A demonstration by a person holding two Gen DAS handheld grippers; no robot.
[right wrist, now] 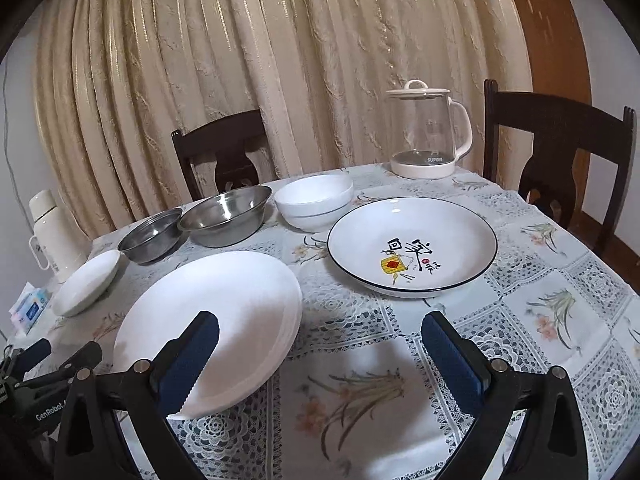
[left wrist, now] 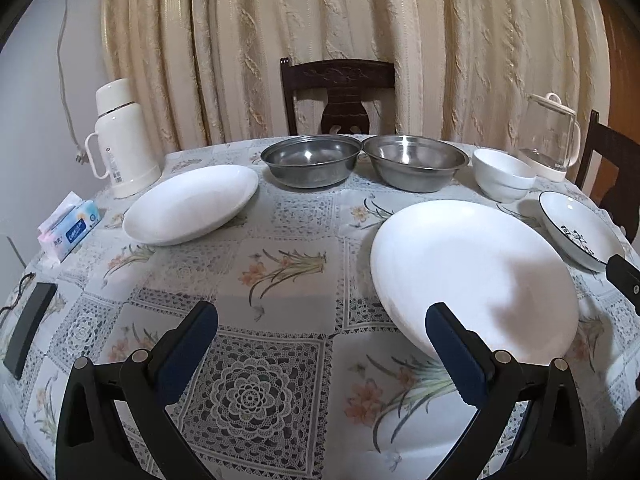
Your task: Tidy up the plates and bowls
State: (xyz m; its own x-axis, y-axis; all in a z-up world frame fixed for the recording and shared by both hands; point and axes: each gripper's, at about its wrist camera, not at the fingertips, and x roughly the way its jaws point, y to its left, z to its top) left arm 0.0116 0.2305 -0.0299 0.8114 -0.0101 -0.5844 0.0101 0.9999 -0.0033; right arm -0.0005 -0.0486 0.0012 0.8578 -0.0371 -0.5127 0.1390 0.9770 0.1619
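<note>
Both spread wide and empty over bare cloth, left gripper (left wrist: 322,322) and right gripper (right wrist: 320,330), nothing sorted yet: large white plate (left wrist: 472,280) at 2 o'clock (near rim over table edge?), steel bowls (left wrist: 312,160) touching at 12, patterned plate (right wrist: 412,246) at 1, room between.

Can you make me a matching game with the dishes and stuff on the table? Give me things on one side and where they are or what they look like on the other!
Things:
1. cream thermos flask
2. clear glass kettle
3. black-rimmed painted plate
4. two shiny steel bowls

Clues:
A. side by side near the far chair
B. far left corner, by the tissue pack
C. has a picture in the middle
D. far right corner, white lid on top

Pairs: 1-B, 2-D, 3-C, 4-A
</note>
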